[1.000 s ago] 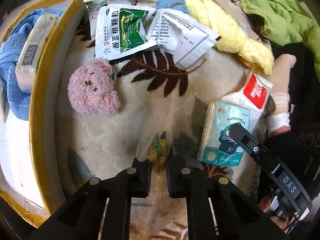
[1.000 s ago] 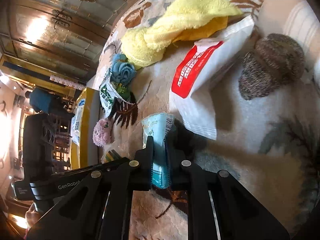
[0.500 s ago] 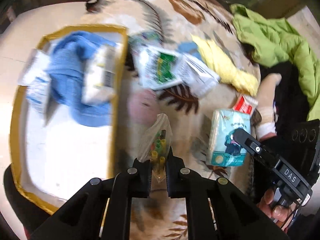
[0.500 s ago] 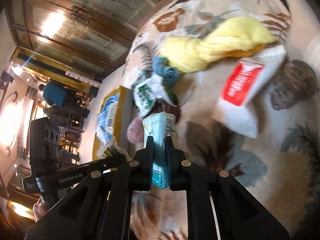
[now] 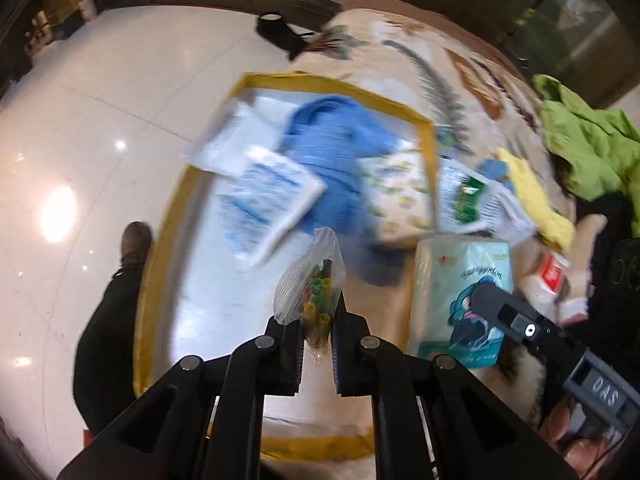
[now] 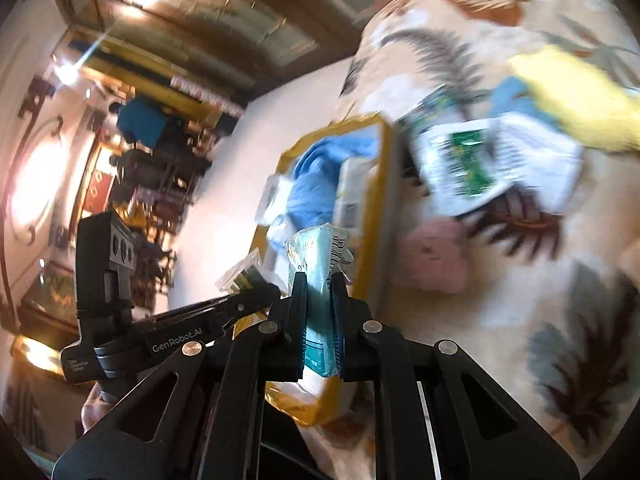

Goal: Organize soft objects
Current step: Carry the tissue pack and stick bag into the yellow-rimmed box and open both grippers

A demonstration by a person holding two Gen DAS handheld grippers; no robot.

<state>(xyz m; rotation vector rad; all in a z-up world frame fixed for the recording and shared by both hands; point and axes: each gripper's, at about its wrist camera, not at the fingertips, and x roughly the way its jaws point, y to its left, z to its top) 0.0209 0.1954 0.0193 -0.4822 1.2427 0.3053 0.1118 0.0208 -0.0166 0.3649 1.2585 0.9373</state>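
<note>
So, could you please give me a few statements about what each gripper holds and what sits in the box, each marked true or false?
1. The left tongs grip a clear plastic bag of coloured tubes. True.
2. The right tongs are empty. False: they clamp a teal tissue pack.
3. A blue towel lies inside the yellow-rimmed cardboard box. True.
4. The pink plush toy sits in the box. False: it rests on the leaf-patterned blanket.

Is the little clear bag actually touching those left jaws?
Touching. In the left wrist view the left gripper has its jaws closed on the bag's lower end, lifting it clear over the yellow-rimmed box.
</note>
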